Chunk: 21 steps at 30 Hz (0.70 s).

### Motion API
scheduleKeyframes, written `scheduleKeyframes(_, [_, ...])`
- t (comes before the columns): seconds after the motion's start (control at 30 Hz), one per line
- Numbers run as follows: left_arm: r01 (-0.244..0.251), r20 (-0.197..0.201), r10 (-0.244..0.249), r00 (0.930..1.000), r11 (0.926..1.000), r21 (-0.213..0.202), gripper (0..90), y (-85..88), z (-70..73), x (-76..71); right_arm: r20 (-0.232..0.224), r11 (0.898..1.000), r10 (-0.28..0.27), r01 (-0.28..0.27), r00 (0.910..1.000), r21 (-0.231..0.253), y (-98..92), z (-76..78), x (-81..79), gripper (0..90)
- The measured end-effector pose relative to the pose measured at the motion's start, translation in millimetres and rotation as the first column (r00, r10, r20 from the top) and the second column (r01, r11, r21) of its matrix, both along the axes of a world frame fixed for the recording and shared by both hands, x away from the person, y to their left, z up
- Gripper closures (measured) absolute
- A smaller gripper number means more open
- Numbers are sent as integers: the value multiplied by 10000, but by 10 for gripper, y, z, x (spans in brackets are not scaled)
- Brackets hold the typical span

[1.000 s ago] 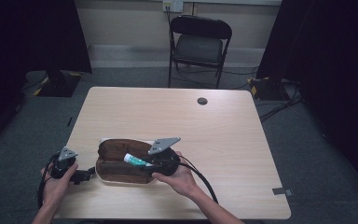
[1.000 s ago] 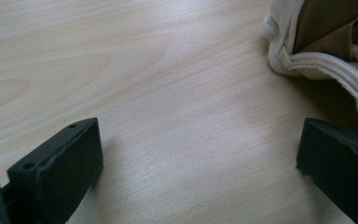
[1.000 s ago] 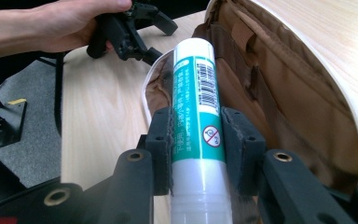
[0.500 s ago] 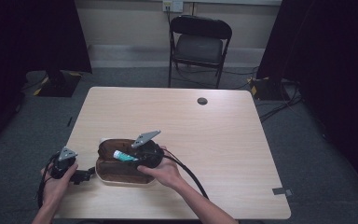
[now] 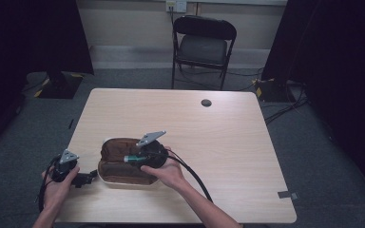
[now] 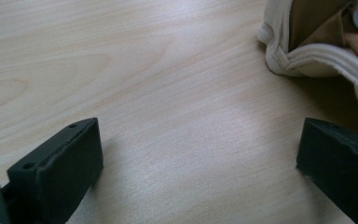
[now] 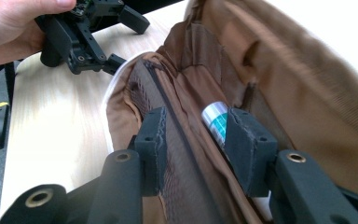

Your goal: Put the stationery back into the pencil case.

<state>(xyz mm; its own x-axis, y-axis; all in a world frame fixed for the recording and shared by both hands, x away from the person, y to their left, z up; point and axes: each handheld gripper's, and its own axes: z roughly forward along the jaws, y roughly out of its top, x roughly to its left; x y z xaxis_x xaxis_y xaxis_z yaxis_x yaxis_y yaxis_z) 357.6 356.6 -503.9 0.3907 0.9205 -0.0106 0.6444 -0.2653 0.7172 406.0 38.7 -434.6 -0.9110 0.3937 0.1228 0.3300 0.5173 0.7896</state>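
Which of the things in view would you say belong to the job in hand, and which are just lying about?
In use:
pouch, open on the table
tube, between the right tongs, inside the pouch
left tongs, open beside the pouch

Lying about:
chair beyond the table
cables on the floor

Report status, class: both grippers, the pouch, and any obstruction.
Left gripper open, beside the cream-rimmed brown fabric pouch. Right gripper inside pouch; teal-and-white tube against one finger, grip unclear. No obstruction seen.
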Motion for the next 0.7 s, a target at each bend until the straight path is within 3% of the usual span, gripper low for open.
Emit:
scheduleKeyframes(0.3, [-13, -6, 13, 10000, 10000, -25, 0, -2, -1, -1, -57, 9993, -191, 193, 9998, 314, -172, 68, -3, 609])
scheduleKeyframes(0.7, [0, 2, 0, 10000, 10000, 0, 0, 0, 0, 0, 190, 9988, -424, 419, 9989, 258, -433, 127, -93, 578])
